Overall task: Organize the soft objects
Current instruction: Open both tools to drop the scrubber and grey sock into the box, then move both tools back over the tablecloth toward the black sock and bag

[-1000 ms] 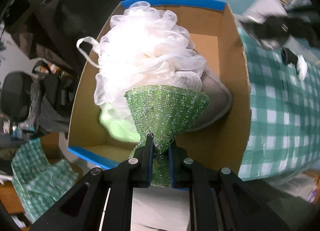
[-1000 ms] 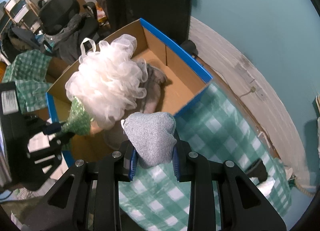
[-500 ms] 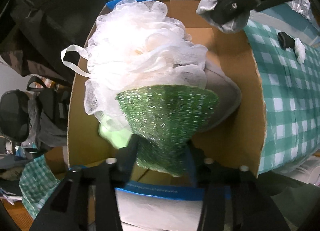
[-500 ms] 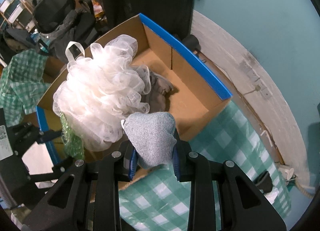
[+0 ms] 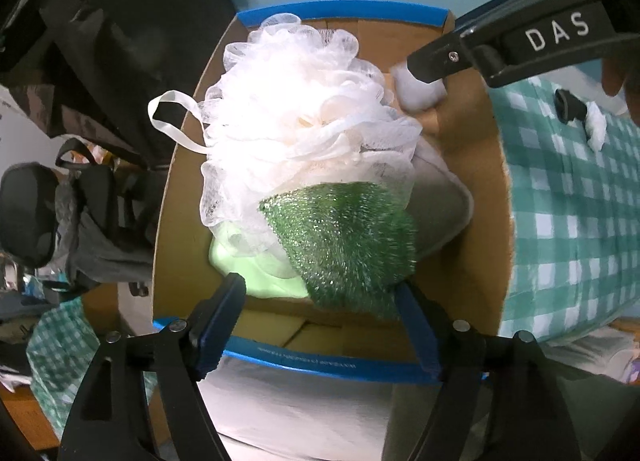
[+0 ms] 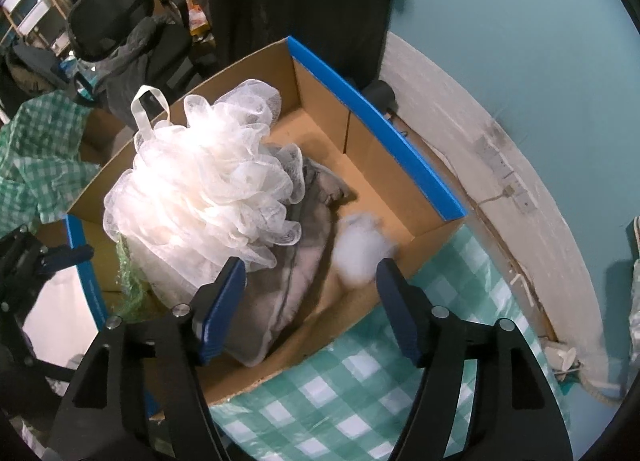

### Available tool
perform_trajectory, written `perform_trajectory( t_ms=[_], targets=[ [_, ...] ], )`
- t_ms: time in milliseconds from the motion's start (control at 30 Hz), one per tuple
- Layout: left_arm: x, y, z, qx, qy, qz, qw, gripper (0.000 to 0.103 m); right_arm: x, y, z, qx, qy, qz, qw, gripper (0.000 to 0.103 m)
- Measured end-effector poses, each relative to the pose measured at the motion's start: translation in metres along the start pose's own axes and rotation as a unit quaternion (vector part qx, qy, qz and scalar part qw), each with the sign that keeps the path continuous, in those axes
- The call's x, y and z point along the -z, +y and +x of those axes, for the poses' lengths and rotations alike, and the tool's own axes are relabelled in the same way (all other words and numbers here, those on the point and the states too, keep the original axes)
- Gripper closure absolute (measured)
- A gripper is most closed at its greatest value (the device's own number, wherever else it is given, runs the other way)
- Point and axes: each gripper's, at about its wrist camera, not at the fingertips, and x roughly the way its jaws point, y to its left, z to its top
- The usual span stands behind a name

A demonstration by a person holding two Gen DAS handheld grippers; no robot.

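A cardboard box (image 5: 472, 269) with blue rims holds a white mesh loofah (image 5: 304, 117), a grey slipper (image 5: 444, 201) and a pale green soft thing (image 5: 256, 273). My left gripper (image 5: 320, 325) hangs over the box's near end, its jaws opening. The glittery green scrubber (image 5: 348, 245) lies loose between them, blurred, brushing the right-hand finger. My right gripper (image 6: 310, 297) is over the box (image 6: 400, 157) too, jaws opening. The small grey pouch (image 6: 360, 257) is free of the pads and blurred, low in the box beside the slipper (image 6: 304, 273) and loofah (image 6: 208, 197).
A green-and-white checked cloth (image 6: 360, 389) covers the surface beside the box. A teal wall (image 6: 500, 21) stands behind. A black office chair (image 6: 116, 25) draped with clothes stands beyond the box. A small black item with white fluff (image 5: 576, 113) lies on the cloth.
Both grippers were shut, the left on the green scrubber, the right on the grey pouch. Both have spread their jaws and let go. The right gripper came over the box.
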Motion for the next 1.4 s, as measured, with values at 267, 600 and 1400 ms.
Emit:
perform_trajectory(
  t_ms=[267, 600, 1400],
  targets=[
    [-0.001, 0.000, -0.010, 0.021, -0.004, -0.030, 0.9993, 0.023, 0.010, -0.008, -0.015, -0.004, -0.013, 0.009, 1.000, 0.033],
    [0.002, -0.007, -0.025, 0.039, 0.000, -0.069, 0.9969, 0.023, 0.041, -0.033, -0.037, -0.009, -0.027, 0.043, 0.999, 0.033],
    [-0.019, -0.076, -0.056, 0.032, -0.021, -0.053, 0.9979, 0.023, 0.154, -0.132, -0.075, 0.012, -0.023, 0.142, 0.990, 0.032]
  ],
)
